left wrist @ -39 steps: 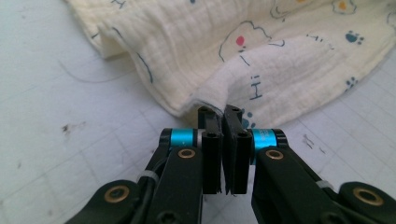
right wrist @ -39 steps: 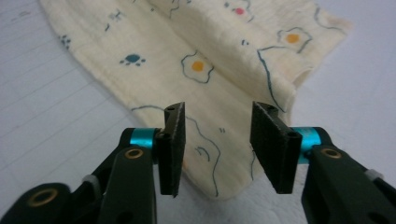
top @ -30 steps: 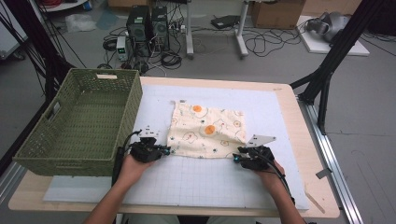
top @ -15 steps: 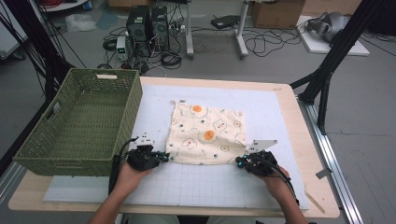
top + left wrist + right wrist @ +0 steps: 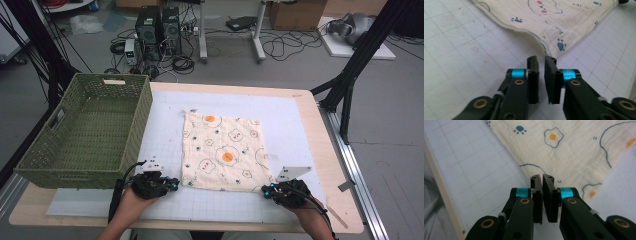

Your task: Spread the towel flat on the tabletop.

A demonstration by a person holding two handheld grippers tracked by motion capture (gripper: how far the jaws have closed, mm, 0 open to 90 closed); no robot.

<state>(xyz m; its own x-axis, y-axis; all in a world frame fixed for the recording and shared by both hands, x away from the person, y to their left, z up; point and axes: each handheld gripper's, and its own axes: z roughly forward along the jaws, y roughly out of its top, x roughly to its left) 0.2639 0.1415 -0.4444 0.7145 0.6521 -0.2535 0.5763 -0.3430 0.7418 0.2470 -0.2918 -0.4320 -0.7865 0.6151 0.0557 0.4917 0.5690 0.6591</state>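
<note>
Egg-print cloth (image 5: 224,152) lies flat mid-frame on the white mat (image 5: 300,125). Left gripper (image 5: 172,183) at its lower-left corner has just been opening, a narrow empty gap; right gripper (image 5: 266,189), lower right, pinches the hem.

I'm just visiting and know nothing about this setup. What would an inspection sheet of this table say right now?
Surface: white gridded mat on a wooden table.
Job's things: cream cloth printed with fried eggs and paw prints, spread flat.
Clutter: green woven plastic basket at the left, nothing seen inside.
Grippers: left gripper at the cloth's near left corner, jaws have just been opening, a narrow gap, nothing between them; right gripper at the near right corner, jaws shut on the cloth's edge.
Cables: black lead trailing from the left gripper.
Surroundings: computer towers, floor cables, boxes, black frame legs.
</note>
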